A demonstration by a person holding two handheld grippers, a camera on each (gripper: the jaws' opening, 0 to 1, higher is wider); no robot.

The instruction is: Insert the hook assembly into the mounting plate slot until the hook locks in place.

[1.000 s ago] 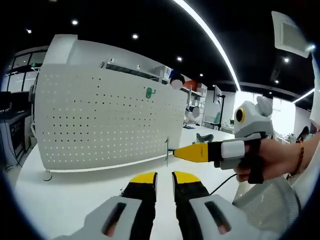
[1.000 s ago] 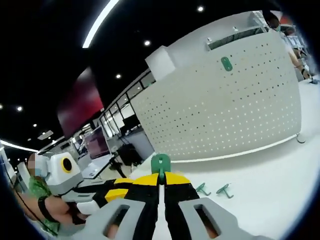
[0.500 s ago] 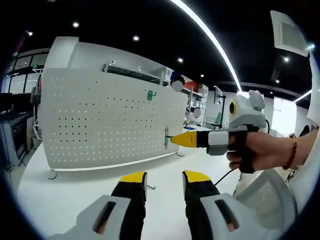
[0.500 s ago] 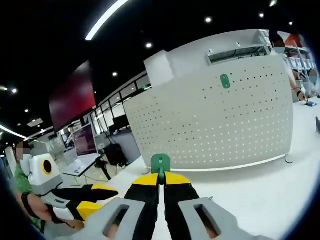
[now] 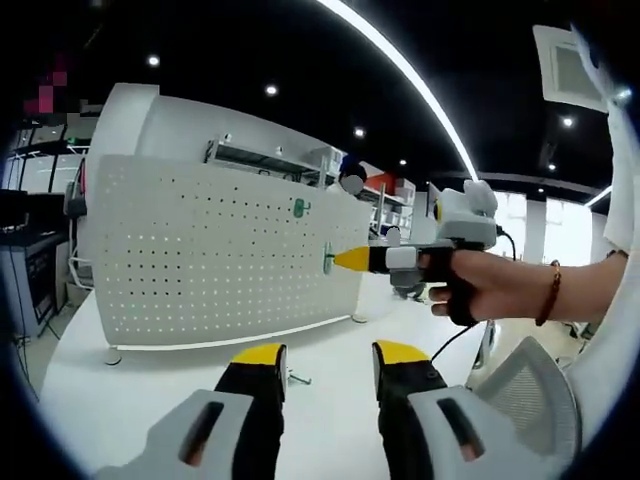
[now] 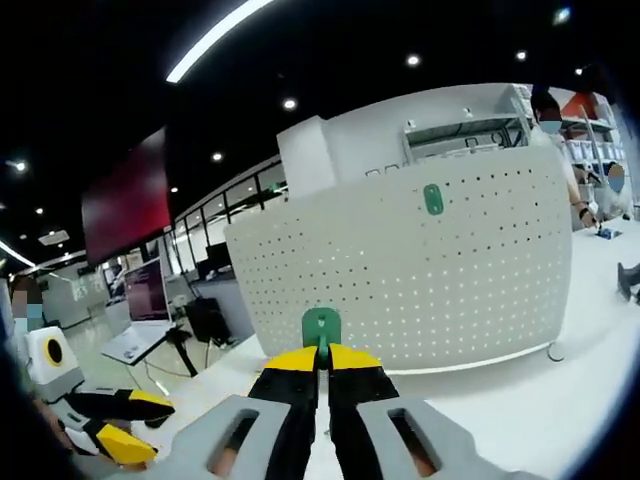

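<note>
A white perforated mounting plate stands upright on the white table; one green hook hangs near its top. My left gripper is open and holds nothing, low in front of the plate. A hand brings my right gripper in from the right, shut on a small green hook assembly close to the plate's right part. In the right gripper view the held hook assembly sticks up from my shut right gripper, facing the plate and its mounted hook. The left gripper is at lower left.
A loose hook lies on the table before the plate. The plate's foot rests on the table at the right. A mesh chair back is at lower right. Shelves and people stand behind.
The left gripper's jaws have spread wide apart. The right gripper has risen with the hook and moved nearer the plate. The left gripper has sunk lower left in the right gripper view.
</note>
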